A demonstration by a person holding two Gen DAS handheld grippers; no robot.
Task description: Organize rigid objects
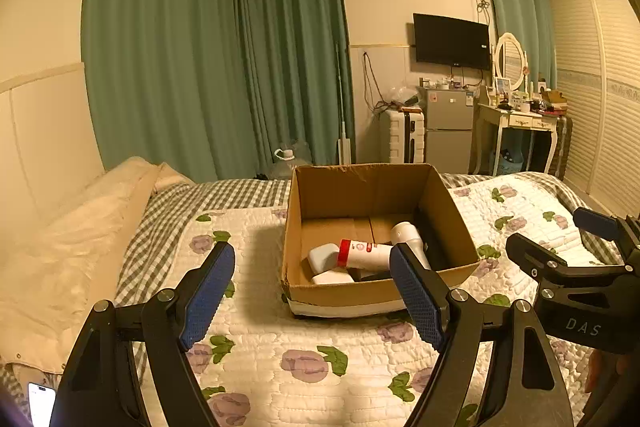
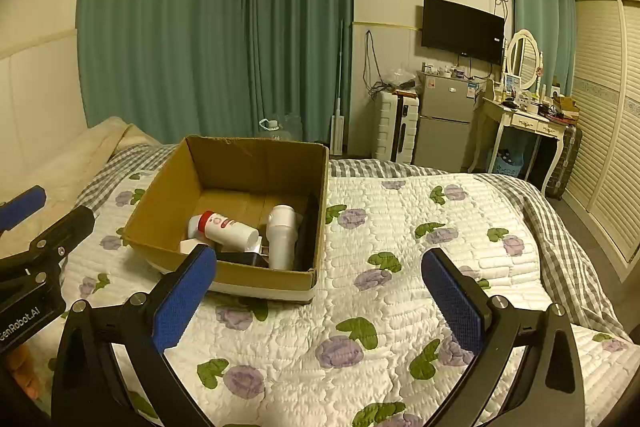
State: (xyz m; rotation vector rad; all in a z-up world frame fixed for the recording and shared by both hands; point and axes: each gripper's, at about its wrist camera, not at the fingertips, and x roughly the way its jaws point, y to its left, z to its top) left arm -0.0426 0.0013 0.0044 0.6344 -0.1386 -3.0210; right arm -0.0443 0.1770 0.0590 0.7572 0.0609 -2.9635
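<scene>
Both my claws stand wide apart and empty: my left gripper (image 1: 312, 291) hovers just short of the cardboard box (image 1: 344, 293), my right gripper (image 2: 320, 299) beside it over bare quilt (image 2: 400, 227). Inside the box, against its near wall, lie a red-capped white bottle (image 1: 364, 253), a white hair dryer (image 2: 282, 235), a pale blue-white case (image 1: 323, 255) and something dark I cannot identify. I judge they are gathered there so nothing rolls off the soft bedding.
</scene>
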